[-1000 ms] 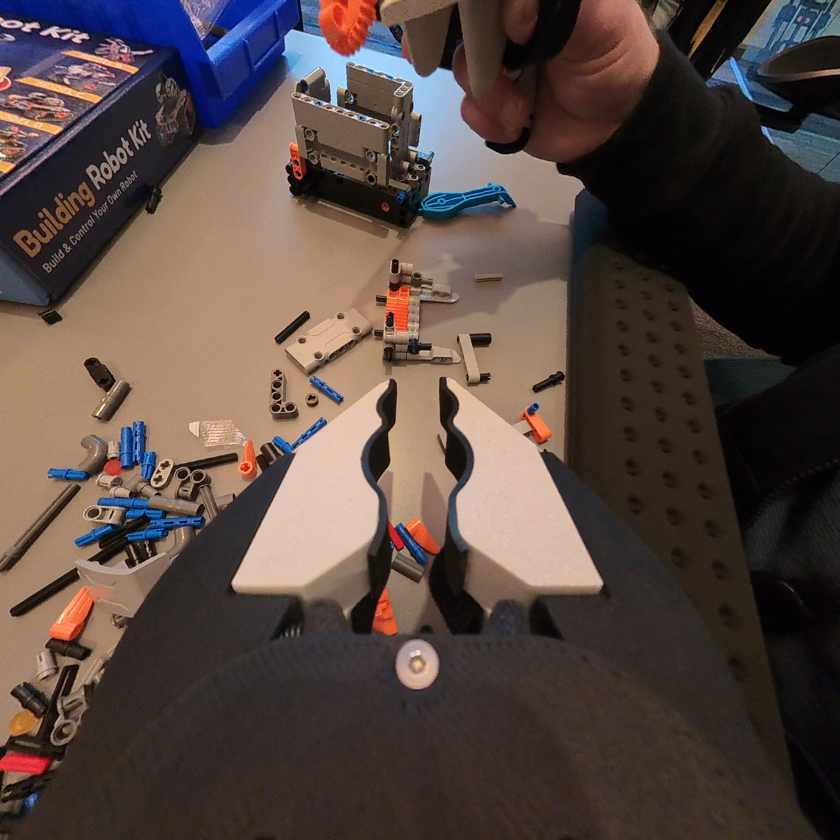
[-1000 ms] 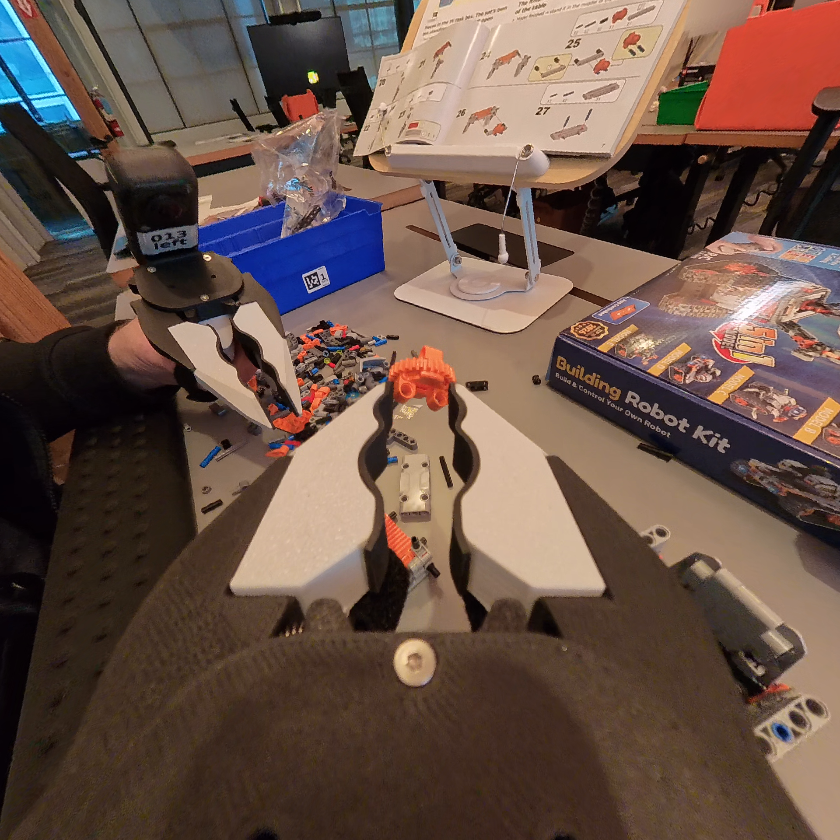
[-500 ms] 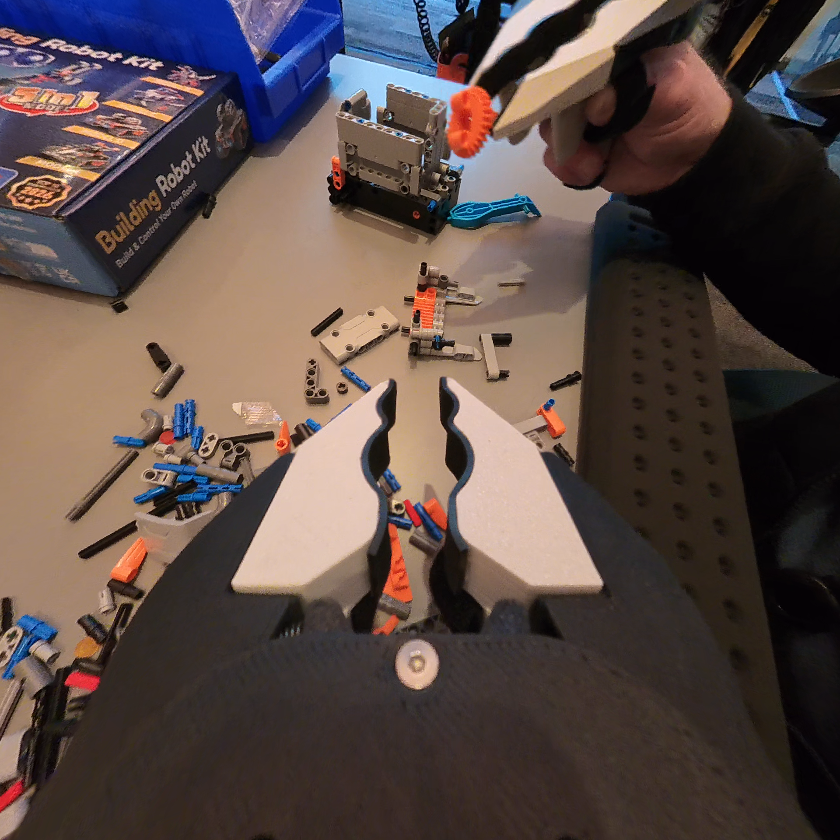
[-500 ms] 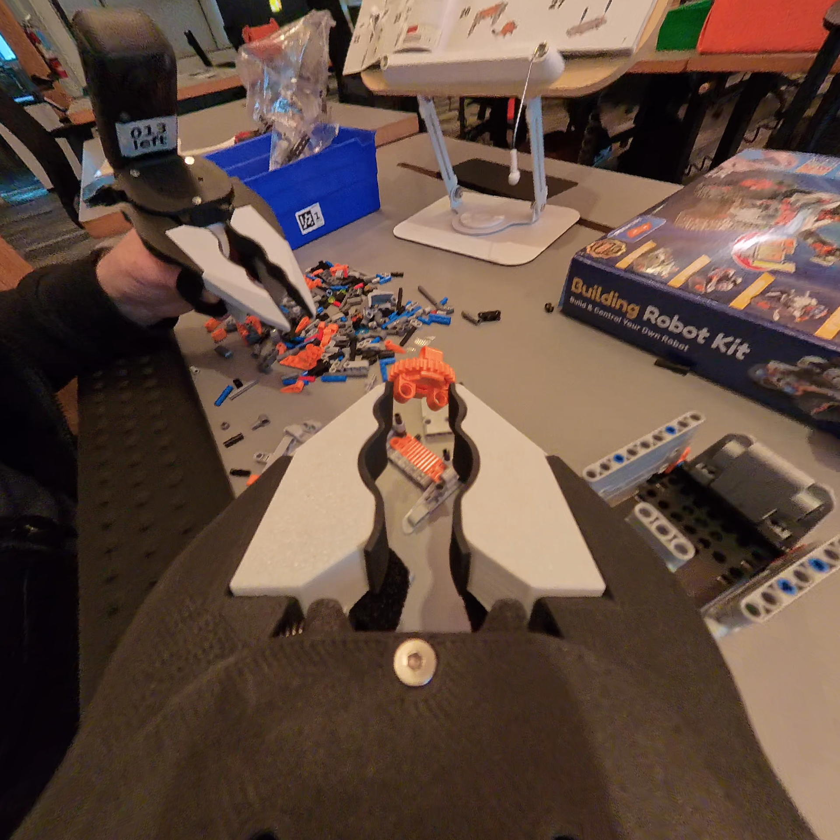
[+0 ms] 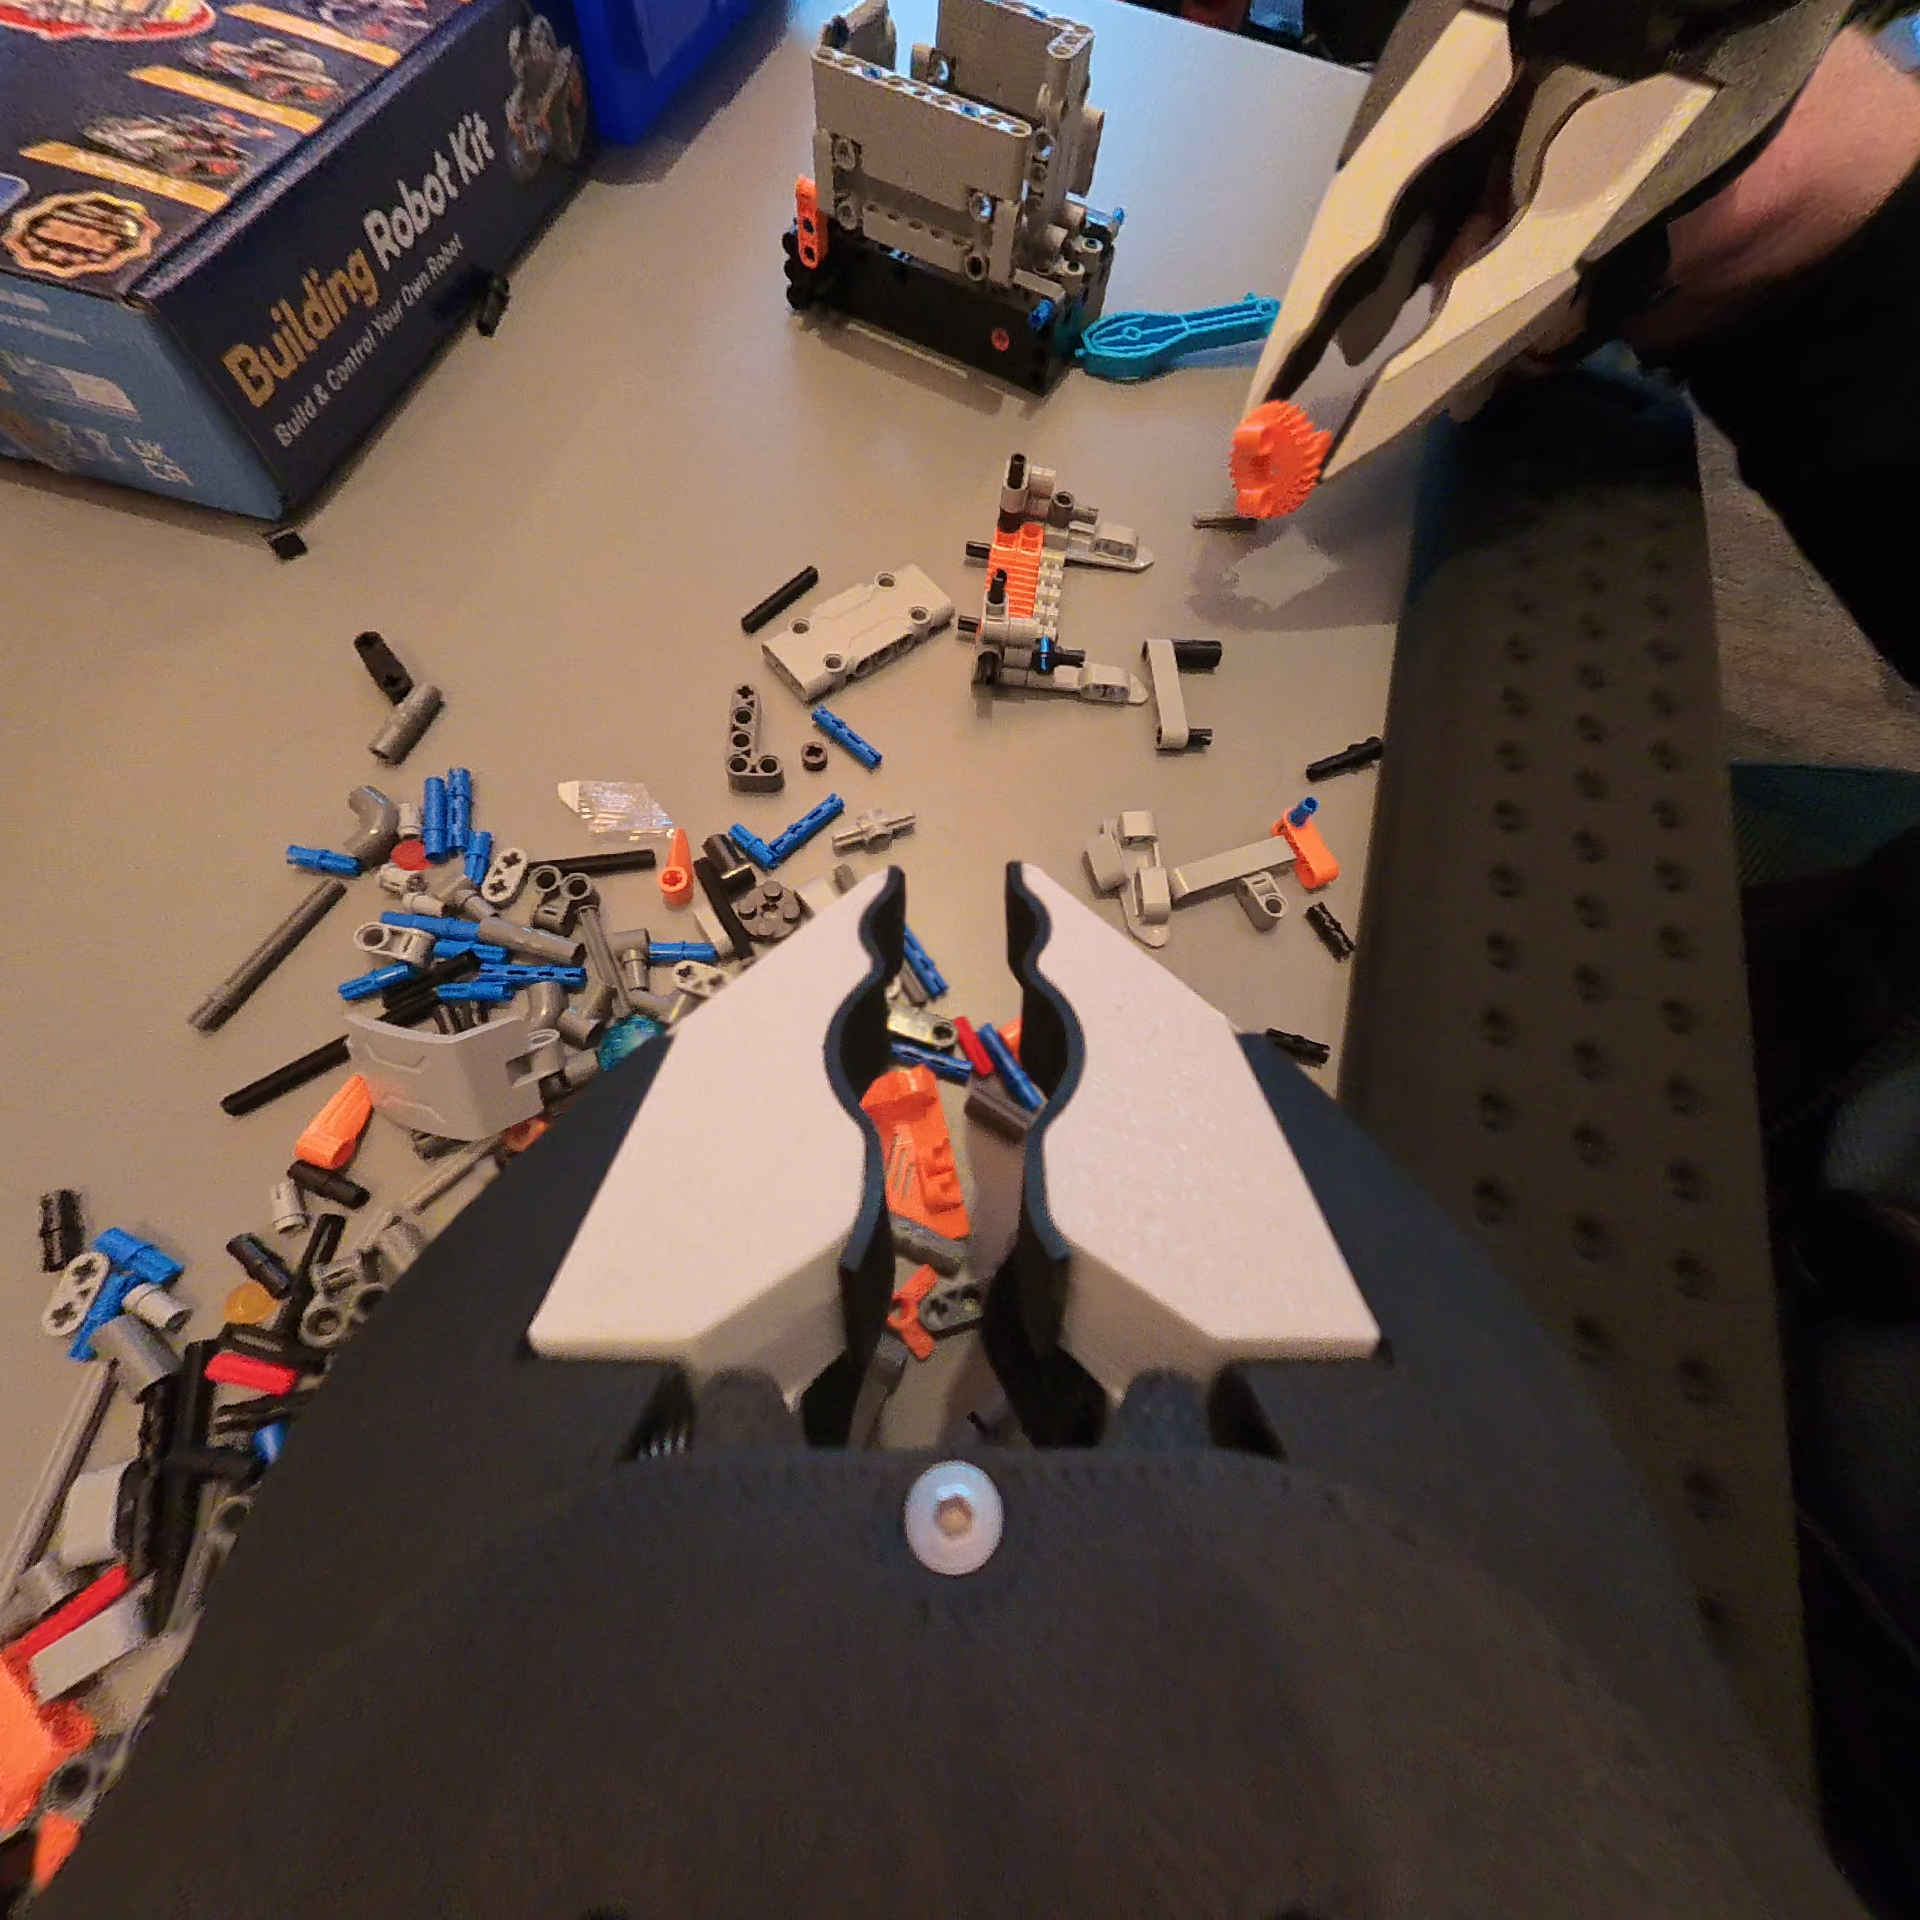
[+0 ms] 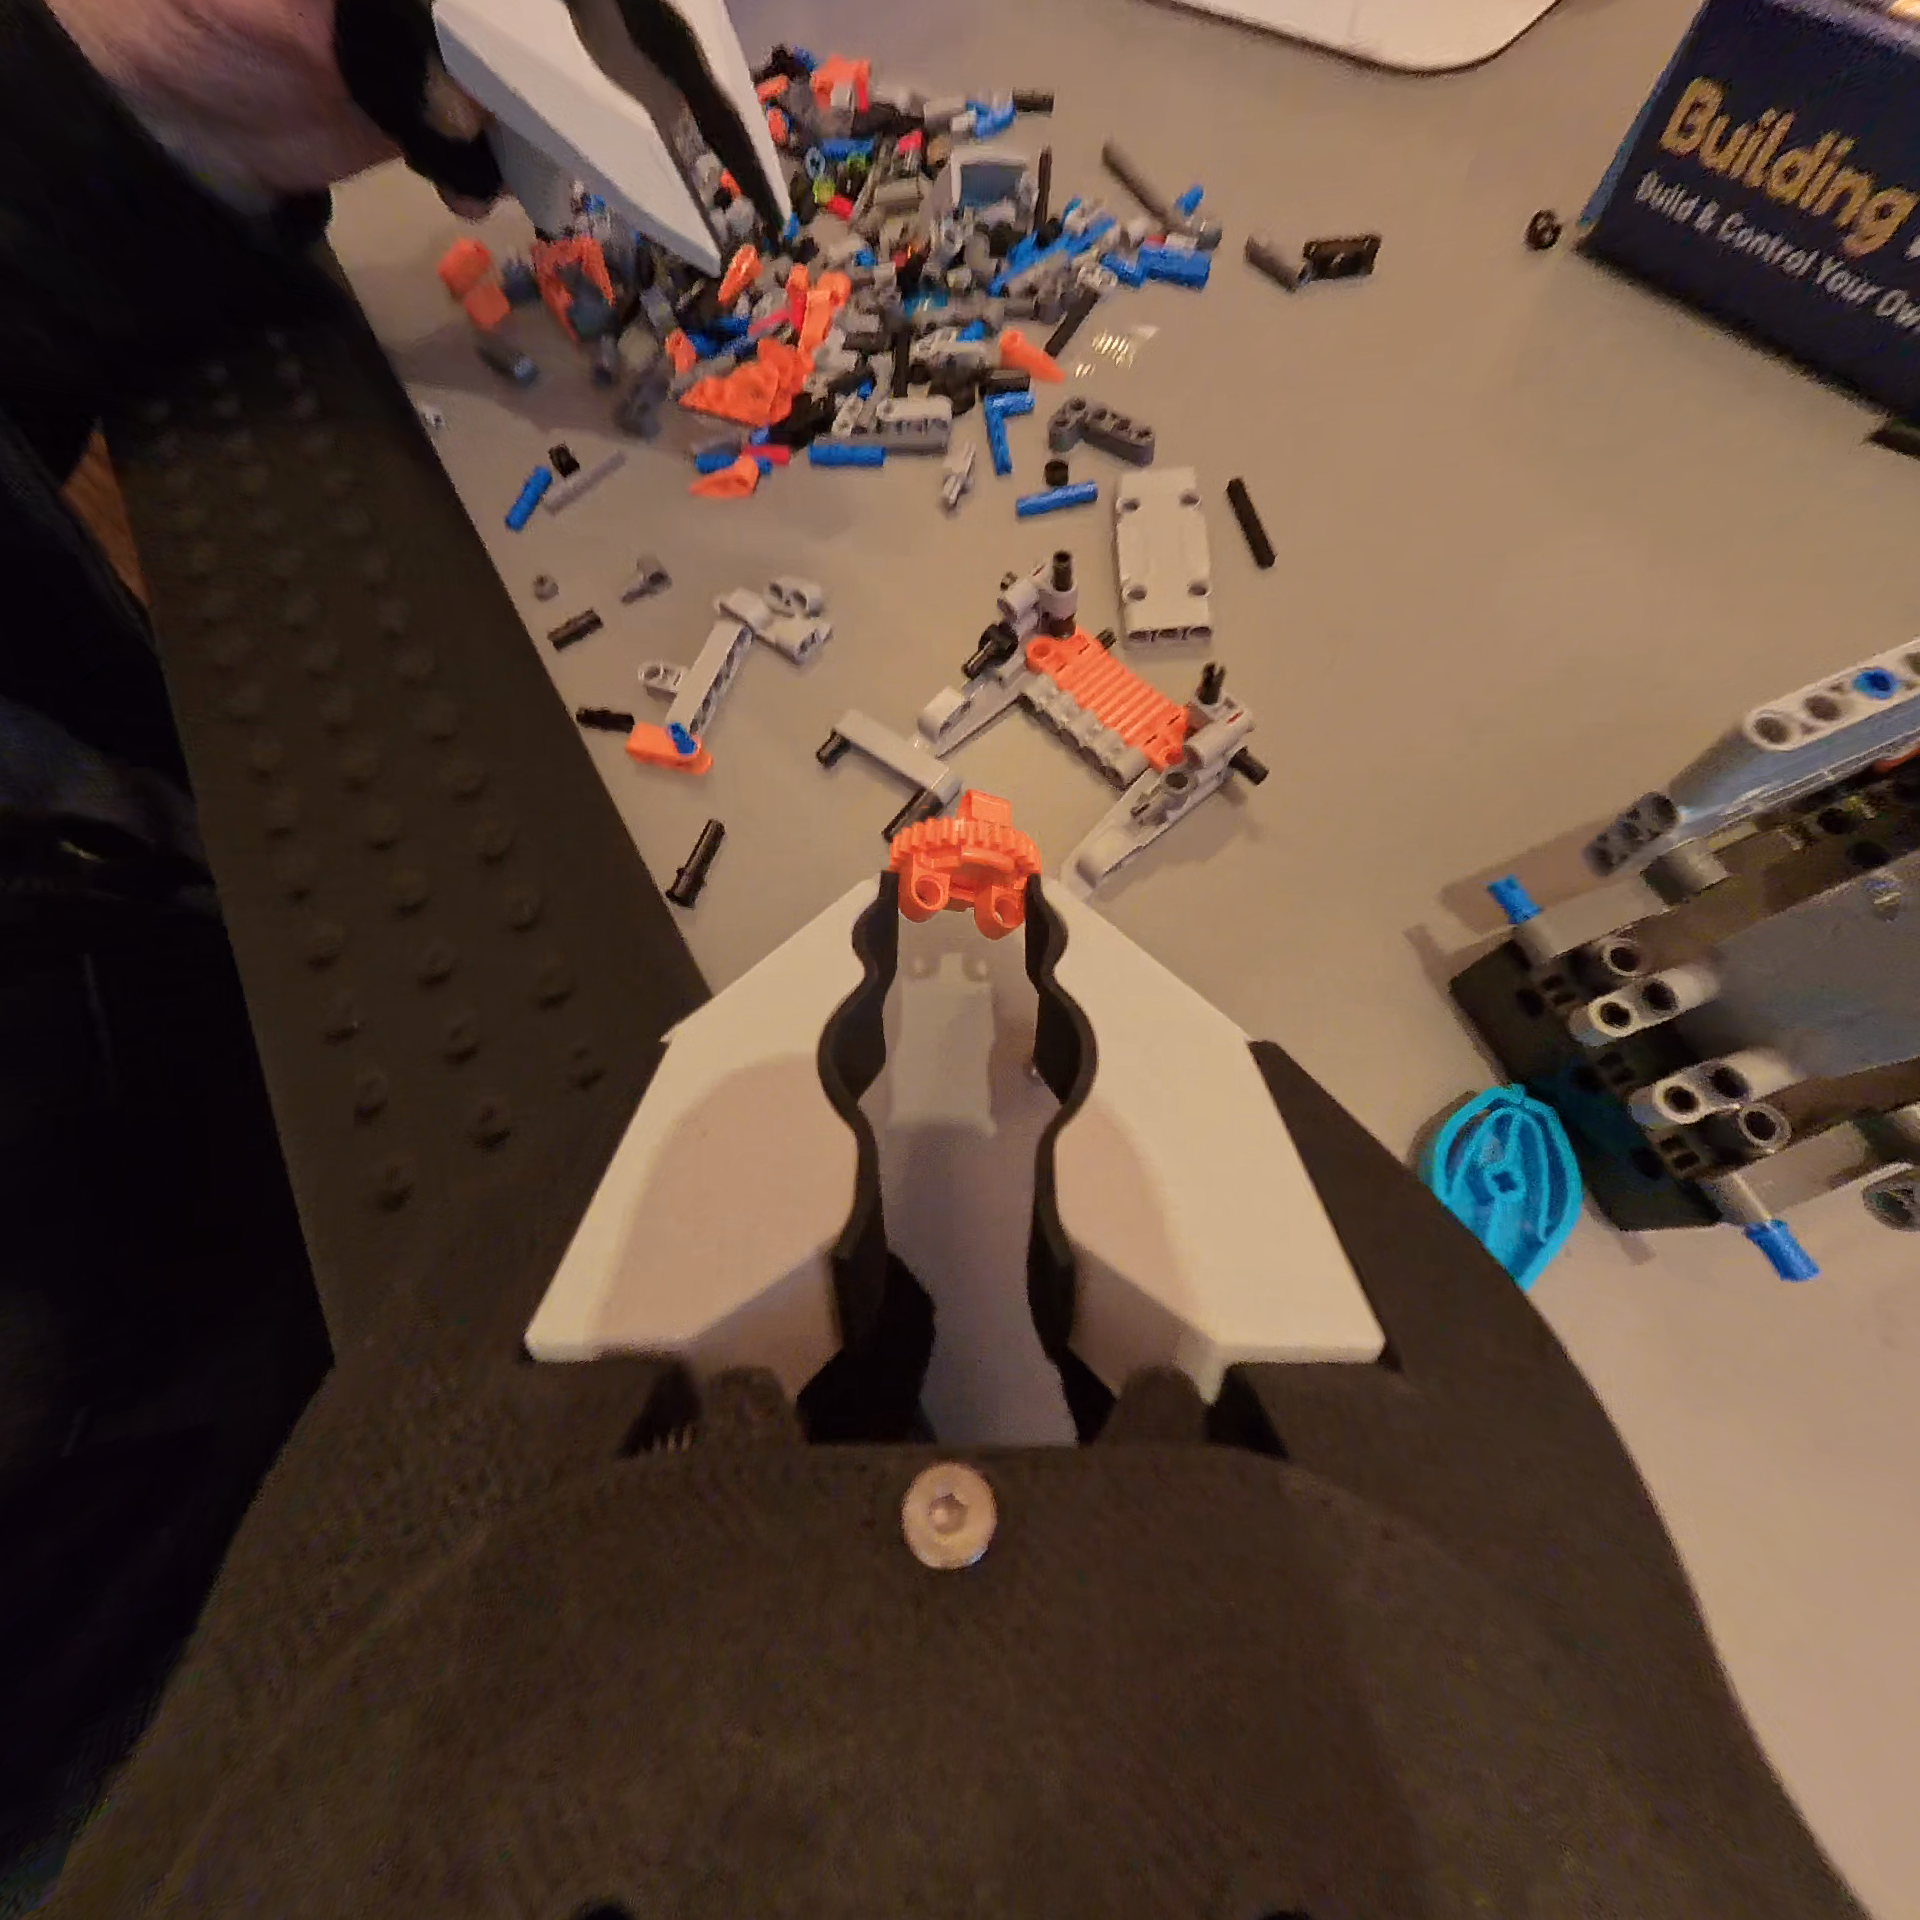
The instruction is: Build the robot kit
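Note:
My right gripper (image 6: 958, 885) is shut on an orange gear piece (image 6: 961, 868) at its fingertips and holds it just above the grey table (image 6: 1455, 623). It is next to a small orange-and-grey assembly (image 6: 1107, 707). In the left wrist view the gear (image 5: 1278, 457) hangs low at the table's right edge. My left gripper (image 5: 951, 883) is open and empty, with a narrow gap between the fingers. It hovers over a pile of loose building pieces (image 5: 468, 966). The left gripper also shows at the top left of the right wrist view (image 6: 665, 135).
A grey-and-black built model (image 5: 945, 197) stands at the back with a teal tool (image 5: 1174, 332) beside it. A dark blue kit box (image 5: 260, 239) lies at the left, and a blue bin (image 5: 644, 62) behind it. A dark dimpled pad (image 5: 1558, 935) runs along the table's near edge. The left gripper's tips are roughly 20 cm from the right gripper's.
My right gripper has come down with the orange gear from high up to just above the table by the small assembly. My left gripper has drawn back over the pile.

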